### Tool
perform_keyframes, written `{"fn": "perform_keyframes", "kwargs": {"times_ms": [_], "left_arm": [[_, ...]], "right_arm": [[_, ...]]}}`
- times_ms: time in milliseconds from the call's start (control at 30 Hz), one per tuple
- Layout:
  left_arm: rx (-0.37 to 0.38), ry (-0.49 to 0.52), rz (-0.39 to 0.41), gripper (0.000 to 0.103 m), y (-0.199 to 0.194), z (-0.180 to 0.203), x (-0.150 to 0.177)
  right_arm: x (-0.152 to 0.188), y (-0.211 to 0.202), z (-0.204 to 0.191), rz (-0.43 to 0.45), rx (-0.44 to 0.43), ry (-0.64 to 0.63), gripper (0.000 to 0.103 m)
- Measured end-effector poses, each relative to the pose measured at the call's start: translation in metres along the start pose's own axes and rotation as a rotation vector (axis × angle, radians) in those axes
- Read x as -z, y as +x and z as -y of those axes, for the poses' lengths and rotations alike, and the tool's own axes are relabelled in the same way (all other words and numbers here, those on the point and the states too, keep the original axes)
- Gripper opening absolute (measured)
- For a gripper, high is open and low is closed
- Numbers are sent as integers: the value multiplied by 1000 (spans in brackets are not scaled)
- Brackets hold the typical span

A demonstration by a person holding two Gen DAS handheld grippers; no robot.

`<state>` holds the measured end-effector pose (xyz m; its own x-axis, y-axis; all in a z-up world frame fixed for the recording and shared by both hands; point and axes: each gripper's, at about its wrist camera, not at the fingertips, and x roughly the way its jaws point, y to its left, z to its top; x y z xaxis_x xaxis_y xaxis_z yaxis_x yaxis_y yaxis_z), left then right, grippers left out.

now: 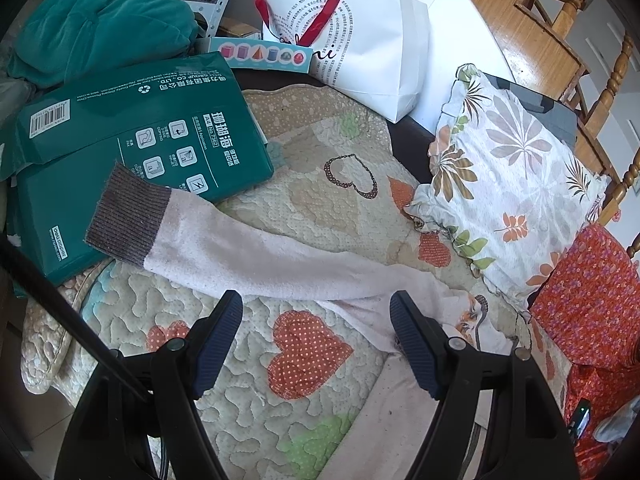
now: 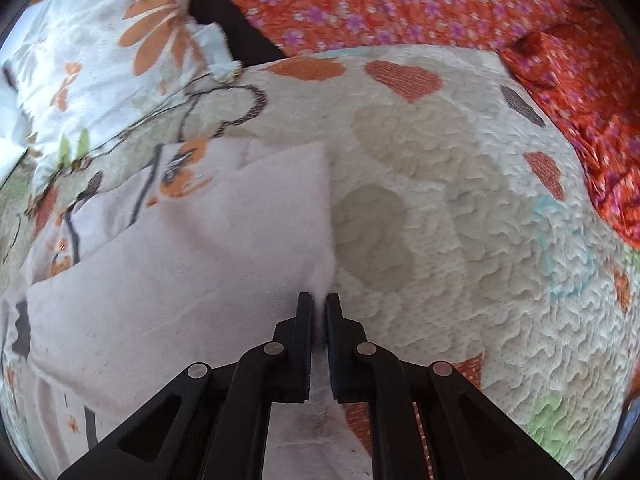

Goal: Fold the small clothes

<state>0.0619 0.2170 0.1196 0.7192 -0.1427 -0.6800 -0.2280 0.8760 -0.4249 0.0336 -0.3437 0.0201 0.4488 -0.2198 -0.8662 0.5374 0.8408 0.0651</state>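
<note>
A small pale pink top lies on a quilted heart-print mat (image 1: 320, 208). In the left wrist view its long sleeve (image 1: 248, 252) stretches to the upper left, ending in a brown ribbed cuff (image 1: 128, 220) that rests on a green paper pack. My left gripper (image 1: 316, 312) is open and empty, hovering just in front of the sleeve near the shoulder. In the right wrist view the top's body (image 2: 180, 264) is folded over, with a printed pattern showing at the left. My right gripper (image 2: 319, 300) is shut on the pink fabric's right edge.
Green paper packs (image 1: 120, 140) and a teal plush cloth (image 1: 100, 28) lie at the left. A white gift bag (image 1: 360, 48) stands behind. A leaf-print pillow (image 1: 508, 184) and an orange floral cloth (image 2: 440, 12) border the mat on the right. Wooden chairs (image 1: 576, 12) stand beyond.
</note>
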Motion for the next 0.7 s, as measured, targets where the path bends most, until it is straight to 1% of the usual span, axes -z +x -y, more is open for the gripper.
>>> {"fn": "perform_keyframes", "kwargs": {"times_ms": [33,100,133,167,300,367,467,600,633,700], "left_arm": [[-1,-2,-1,75,0,-1,-1],[-4,-10,-1,75,1,-5,-2],[-5,-15,0,75,1,-6,-3],[-4,-21,1,75,0,-8,-3],[-5,-31,12,75,-3,-12,-5],[-6,-35,14,75,-4,-14,-5],[-11,-38,18,75,-8,-18,-5],[-38,-49,48,75,-20,-32,-8],[-56,-54,66,75,-24,-38,-10],[-126,-83,126,75,-38,-57,-17]], "right_arm": [[0,0,3,1,5,9,6],[1,-1,5,11,27,-15,13],[2,-4,4,20,48,-38,21],[3,-9,3,37,70,-60,27],[8,-30,3,103,108,-90,31],[11,-44,2,142,107,-99,37],[17,-63,-5,184,84,-118,40],[30,-79,-33,208,22,-174,40],[34,-83,-45,210,-6,-201,40],[42,-89,-66,205,-66,-244,40]]}}
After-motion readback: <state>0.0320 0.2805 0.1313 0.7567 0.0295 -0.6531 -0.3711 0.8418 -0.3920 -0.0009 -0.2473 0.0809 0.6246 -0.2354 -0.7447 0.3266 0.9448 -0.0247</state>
